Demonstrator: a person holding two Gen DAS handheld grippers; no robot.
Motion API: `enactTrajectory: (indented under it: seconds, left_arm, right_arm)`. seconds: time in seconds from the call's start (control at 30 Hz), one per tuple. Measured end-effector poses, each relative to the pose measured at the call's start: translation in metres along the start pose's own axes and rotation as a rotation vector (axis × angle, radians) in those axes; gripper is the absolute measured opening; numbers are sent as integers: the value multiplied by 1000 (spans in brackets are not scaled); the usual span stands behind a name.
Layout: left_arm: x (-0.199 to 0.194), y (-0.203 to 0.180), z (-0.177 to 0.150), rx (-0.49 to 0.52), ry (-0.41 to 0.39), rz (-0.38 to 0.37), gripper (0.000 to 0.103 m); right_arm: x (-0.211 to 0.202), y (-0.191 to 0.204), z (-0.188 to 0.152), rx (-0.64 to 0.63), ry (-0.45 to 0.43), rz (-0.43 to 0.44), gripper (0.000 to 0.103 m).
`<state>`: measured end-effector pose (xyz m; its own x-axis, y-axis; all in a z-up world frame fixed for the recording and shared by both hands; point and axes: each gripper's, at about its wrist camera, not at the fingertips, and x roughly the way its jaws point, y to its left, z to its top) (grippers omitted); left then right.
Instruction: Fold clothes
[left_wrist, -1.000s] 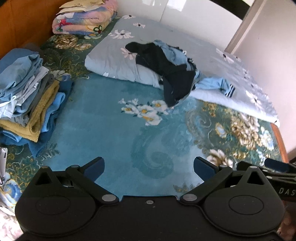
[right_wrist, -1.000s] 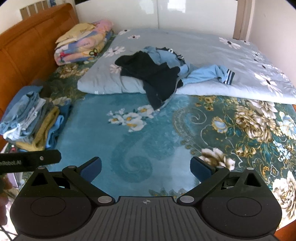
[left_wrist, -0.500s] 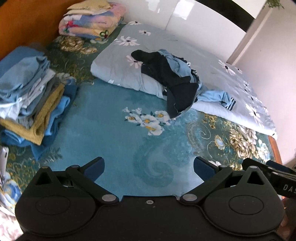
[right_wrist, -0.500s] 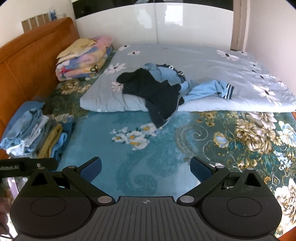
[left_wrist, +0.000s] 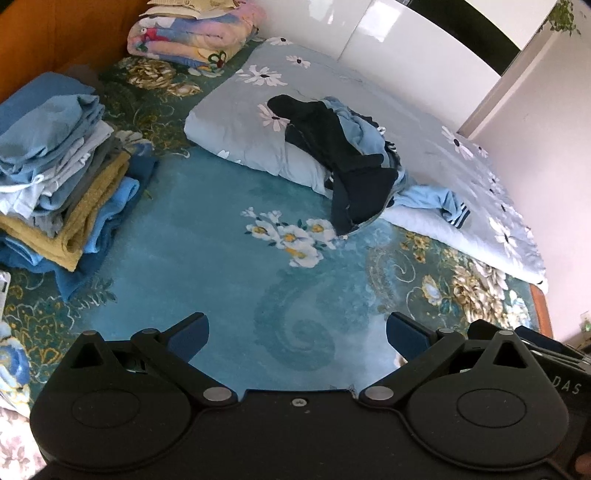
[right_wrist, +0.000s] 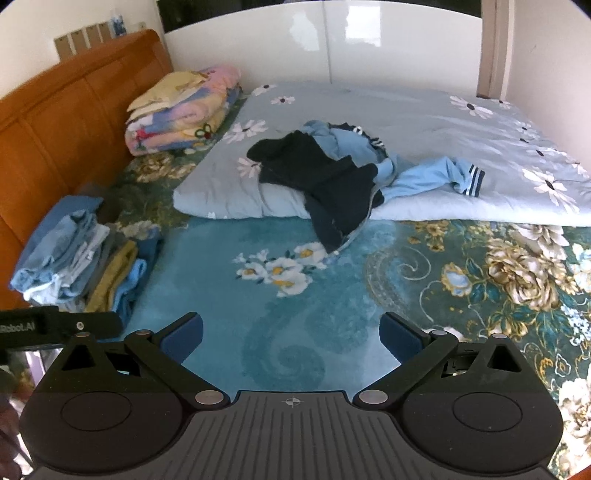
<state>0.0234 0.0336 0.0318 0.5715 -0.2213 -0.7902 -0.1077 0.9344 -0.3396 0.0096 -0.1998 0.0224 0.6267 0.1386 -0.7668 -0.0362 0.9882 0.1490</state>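
Note:
A heap of unfolded clothes lies on the edge of a grey flowered quilt (left_wrist: 236, 133): a dark navy garment (left_wrist: 343, 162) on top and a light blue garment (left_wrist: 436, 199) with a striped cuff trailing right. The heap also shows in the right wrist view, with the navy garment (right_wrist: 325, 184) and the light blue one (right_wrist: 432, 177). A stack of folded clothes (left_wrist: 59, 173) sits at the left; it shows in the right wrist view too (right_wrist: 81, 258). My left gripper (left_wrist: 297, 328) is open and empty above the teal bedspread. My right gripper (right_wrist: 291, 328) is open and empty, well short of the heap.
A folded pastel blanket (right_wrist: 181, 110) lies by the orange wooden headboard (right_wrist: 66, 122). The teal flowered bedspread (right_wrist: 288, 295) stretches between the grippers and the quilt. A white wardrobe (right_wrist: 332, 40) stands behind the bed. The other gripper's body shows at the left edge (right_wrist: 44, 325).
Both grippers have pulled back and tilted up, so the clothes heap and quilt look farther away and more of the room shows. Both stay open and empty.

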Motion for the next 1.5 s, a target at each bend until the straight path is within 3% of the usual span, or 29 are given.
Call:
enactTrajectory:
  seconds: [0.37, 0.53, 0.83, 0.97, 1.13, 1.5]
  left_arm:
    - [27, -36, 13, 58, 14, 67, 101]
    - [37, -54, 14, 77, -50, 50, 101]
    - [74, -96, 35, 165, -104, 147, 101]
    - [85, -94, 48, 117, -148, 153, 101]
    - [105, -93, 64, 179, -175, 187, 101]
    - [180, -58, 112, 165, -164, 130, 101]
  right_arm:
    - [32, -55, 12, 105, -1, 37, 103]
    - [55, -77, 13, 125, -1, 58, 103]
    - [107, -122, 9, 189, 34, 89, 103]
    - [126, -133, 21, 166, 21, 97, 103]
    - [150, -134, 46, 157, 21, 96, 102]
    - [198, -126, 97, 199, 43, -31, 93]
